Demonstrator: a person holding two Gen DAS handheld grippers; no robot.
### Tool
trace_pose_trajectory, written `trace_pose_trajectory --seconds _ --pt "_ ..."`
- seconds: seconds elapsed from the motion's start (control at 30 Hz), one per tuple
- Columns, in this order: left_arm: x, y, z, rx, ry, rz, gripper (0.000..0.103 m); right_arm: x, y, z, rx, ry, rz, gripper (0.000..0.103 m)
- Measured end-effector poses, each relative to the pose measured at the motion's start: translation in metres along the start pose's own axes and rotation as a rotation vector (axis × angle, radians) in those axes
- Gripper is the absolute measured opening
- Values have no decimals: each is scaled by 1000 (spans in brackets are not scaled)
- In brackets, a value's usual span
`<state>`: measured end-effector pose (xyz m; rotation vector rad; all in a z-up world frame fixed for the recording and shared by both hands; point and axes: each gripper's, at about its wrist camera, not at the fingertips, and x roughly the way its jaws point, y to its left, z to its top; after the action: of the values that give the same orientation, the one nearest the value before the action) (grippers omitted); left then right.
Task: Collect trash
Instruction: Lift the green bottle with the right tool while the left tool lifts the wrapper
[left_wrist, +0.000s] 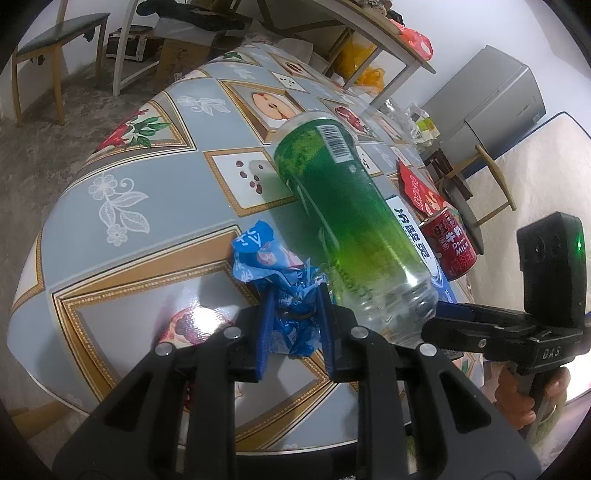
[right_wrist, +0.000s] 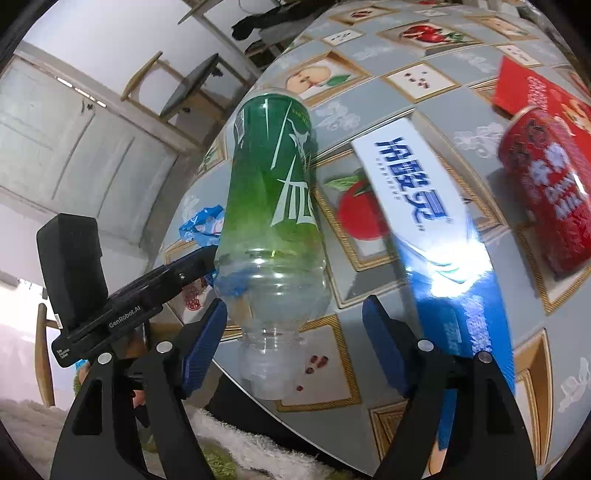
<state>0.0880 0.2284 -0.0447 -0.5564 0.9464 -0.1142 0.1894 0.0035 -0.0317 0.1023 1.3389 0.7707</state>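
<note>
the left gripper (left_wrist: 295, 328) is clamped on a crumpled blue wrapper (left_wrist: 273, 266), its blue pads pinching the lower folds while the rest of the wrapper sticks out ahead of the fingertips over the patterned table (left_wrist: 147, 206).

the right gripper (right_wrist: 291, 343) stands wide open, and the green plastic bottle (right_wrist: 273, 206) sits in the gap between its jaws. no pad presses on it: the left pad is just beside the clear shoulder, maybe brushing it, and the right pad is well apart. whether the bottle's neck end rests on the table or hangs just off its edge, i cannot tell.

the relation that matters is the bottle's long axis. it runs nearly straight ahead from the right gripper, neck end toward the palm and base end far away and a little to the left. so the jaws straddle it across its width, at the clear lower part near the neck. the bottle lies off-centre in the gap, closer to the left pad.

the right hand is plainly the nearer one and the only free one. from the left gripper, the bottle lies just to the right of its fingers.

farther to the right of the right gripper lie a blue-and-white box (right_wrist: 424, 206) and a red can (right_wrist: 550, 192), both beyond the right pad.
</note>
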Motion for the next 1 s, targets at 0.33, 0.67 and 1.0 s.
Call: trace_pose_trajectory --seconds 0.33,0.67,1.0 --pt "0 1 0 -4 -1 2 21 15 6 21 24 48 95 74" --pt "-1 1 -1 3 -3 7 21 37 10 41 38 84 122 76" --pt "-1 1 -1 -2 -3 4 21 49 0 37 93 83 173 69"
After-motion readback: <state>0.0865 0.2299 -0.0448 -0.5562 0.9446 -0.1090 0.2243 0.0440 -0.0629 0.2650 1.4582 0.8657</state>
